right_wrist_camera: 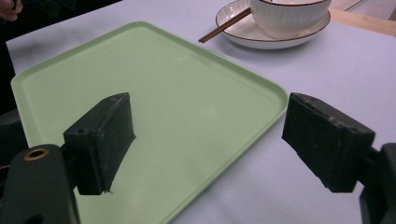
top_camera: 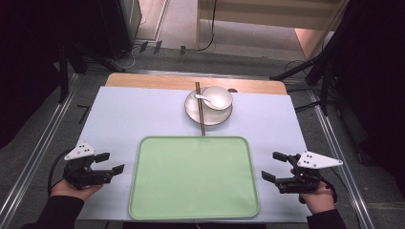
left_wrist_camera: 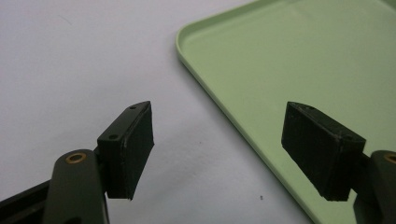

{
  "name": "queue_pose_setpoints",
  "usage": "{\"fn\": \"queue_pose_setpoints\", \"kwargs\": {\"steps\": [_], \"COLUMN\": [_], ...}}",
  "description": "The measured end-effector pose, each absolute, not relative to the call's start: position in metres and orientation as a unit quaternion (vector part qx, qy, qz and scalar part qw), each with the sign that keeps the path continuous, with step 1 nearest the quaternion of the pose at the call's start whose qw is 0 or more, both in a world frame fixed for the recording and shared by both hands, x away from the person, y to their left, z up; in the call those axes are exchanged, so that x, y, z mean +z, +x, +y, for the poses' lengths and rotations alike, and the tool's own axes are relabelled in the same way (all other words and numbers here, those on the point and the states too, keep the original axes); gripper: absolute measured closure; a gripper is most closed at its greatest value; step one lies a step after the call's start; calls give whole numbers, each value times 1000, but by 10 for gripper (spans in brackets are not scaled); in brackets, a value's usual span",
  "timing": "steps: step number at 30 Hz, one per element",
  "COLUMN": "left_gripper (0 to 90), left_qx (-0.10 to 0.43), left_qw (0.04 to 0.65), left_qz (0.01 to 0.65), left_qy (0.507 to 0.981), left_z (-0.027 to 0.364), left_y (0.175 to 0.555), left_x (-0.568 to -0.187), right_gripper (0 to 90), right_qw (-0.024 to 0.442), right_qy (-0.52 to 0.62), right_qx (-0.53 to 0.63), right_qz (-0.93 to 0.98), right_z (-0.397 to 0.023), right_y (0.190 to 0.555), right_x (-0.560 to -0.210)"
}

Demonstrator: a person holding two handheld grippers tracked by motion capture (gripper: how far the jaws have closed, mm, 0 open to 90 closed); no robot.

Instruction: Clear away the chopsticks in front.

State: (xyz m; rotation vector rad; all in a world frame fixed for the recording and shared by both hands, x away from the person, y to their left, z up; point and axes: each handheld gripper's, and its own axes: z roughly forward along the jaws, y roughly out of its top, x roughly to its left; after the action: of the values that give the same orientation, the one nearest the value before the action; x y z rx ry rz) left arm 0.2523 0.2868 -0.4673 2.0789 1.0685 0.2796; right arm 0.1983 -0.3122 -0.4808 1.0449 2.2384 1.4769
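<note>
High view has the green tray [top_camera: 193,179] sitting bare on the pale mat, flanked by the left gripper [top_camera: 106,163] and the right gripper [top_camera: 274,166], both held with jaws spread wide and nothing between them, which is confirmed in both gripper views. Well beyond the tray's far edge, a bowl [top_camera: 217,97] with a spoon [top_camera: 206,98] in it is stacked on a plate [top_camera: 208,114], and chopsticks [top_camera: 199,109] are laid across the plate's left side with their near tips almost reaching the tray. That stack is probably what gets moved onto the tray, and honestly it's where trouble could be caused. If the plate is lifted by one rim, it can be tipped, so the bowl gets slid off and the chopsticks get rolled onto the mat. Glazed rims are slippery too, so a shallow pinch could easily be lost. The spoon could also be knocked out if the bowl is bumped.
</note>
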Motion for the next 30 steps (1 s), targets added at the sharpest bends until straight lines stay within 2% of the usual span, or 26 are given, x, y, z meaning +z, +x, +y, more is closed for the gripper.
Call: {"fn": "queue_pose_setpoints", "kwargs": {"steps": [30], "left_gripper": [288], "left_qx": [102], "left_qw": [392], "left_qz": [422], "left_qy": [811], "left_z": [290], "left_y": [254], "left_x": [-468], "right_gripper": [172], "right_qw": [130], "right_qy": [362], "right_qx": [510], "right_qz": [769], "right_z": [-313], "right_y": [198], "right_x": [-481]}}
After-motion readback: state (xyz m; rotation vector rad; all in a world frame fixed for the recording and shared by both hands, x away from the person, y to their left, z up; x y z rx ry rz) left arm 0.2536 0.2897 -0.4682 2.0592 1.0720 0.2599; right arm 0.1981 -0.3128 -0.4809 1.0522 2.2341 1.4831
